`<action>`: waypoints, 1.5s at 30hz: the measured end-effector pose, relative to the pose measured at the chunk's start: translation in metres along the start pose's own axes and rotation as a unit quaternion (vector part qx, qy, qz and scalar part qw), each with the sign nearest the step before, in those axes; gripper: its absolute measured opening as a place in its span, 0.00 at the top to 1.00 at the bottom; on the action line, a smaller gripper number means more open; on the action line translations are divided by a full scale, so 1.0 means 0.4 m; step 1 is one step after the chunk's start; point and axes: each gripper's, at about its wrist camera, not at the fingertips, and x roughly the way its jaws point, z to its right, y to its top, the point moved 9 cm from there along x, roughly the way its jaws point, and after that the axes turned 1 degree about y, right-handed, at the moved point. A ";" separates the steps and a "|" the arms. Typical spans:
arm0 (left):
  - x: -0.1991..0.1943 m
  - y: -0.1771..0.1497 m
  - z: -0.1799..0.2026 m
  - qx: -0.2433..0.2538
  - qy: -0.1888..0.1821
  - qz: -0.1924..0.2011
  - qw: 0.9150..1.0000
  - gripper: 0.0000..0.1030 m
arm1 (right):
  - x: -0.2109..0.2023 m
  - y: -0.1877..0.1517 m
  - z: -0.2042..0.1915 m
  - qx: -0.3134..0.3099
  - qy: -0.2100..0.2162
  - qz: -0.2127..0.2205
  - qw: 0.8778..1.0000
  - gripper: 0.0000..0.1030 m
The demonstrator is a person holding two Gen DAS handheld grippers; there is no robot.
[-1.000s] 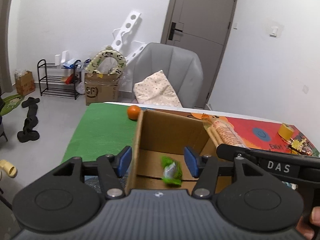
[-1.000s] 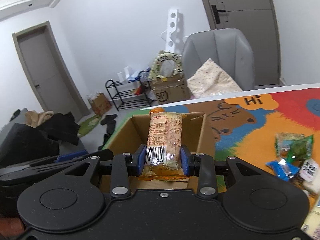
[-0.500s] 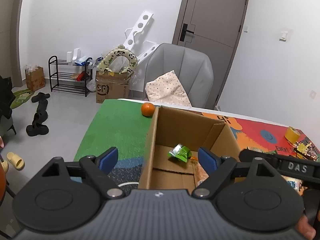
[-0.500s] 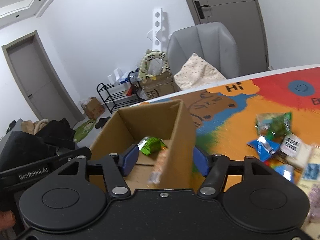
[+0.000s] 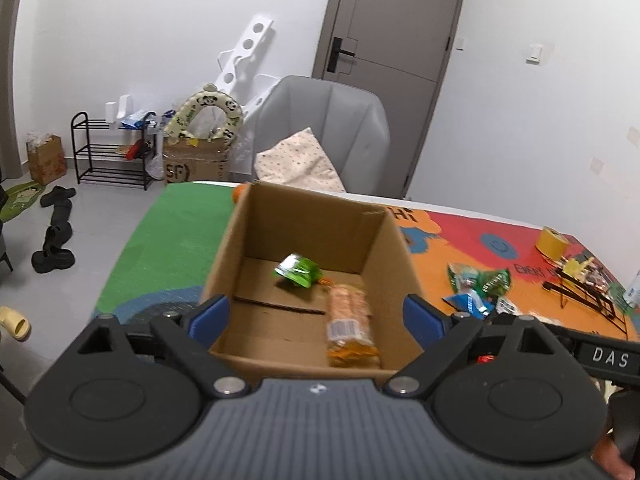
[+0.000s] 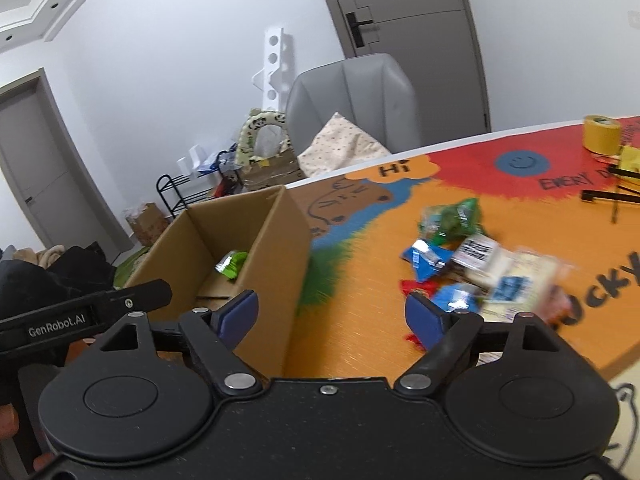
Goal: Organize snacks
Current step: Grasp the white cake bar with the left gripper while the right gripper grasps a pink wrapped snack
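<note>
An open cardboard box (image 5: pixel 256 232) stands on the table; it also shows in the right wrist view (image 6: pixel 276 240). Inside lie a green snack packet (image 5: pixel 298 270) and an orange biscuit pack (image 5: pixel 350 320). My left gripper (image 5: pixel 316 316) is open and empty, above the box's near edge. My right gripper (image 6: pixel 332 312) is open and empty, just right of the box above the mat. A pile of loose snack packets (image 6: pixel 472 264) lies on the mat to its right, also in the left wrist view (image 5: pixel 478 288).
A colourful play mat (image 6: pixel 400 208) covers the table. A yellow tape roll (image 6: pixel 600 134) and a black wire rack (image 5: pixel 584 292) sit at the far right. An orange (image 5: pixel 239 193) lies behind the box. A grey chair (image 5: pixel 324 128) stands behind the table.
My right gripper opened and dropped the biscuit pack into the box, then swung right toward the snack pile. My left gripper opened wider and rose above the box.
</note>
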 end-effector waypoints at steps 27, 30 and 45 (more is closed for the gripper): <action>-0.003 -0.065 0.292 0.053 -0.084 -0.008 0.995 0.06 | -0.128 -0.040 0.252 0.024 -0.048 0.012 0.998 0.25; 0.003 -0.070 0.320 0.059 -0.093 -0.008 0.994 0.06 | -0.129 -0.047 0.275 0.029 -0.051 0.009 0.998 0.31; 0.088 -0.117 0.458 0.081 -0.146 -0.030 0.985 0.09 | -0.126 -0.076 0.391 0.058 -0.075 -0.005 0.996 0.50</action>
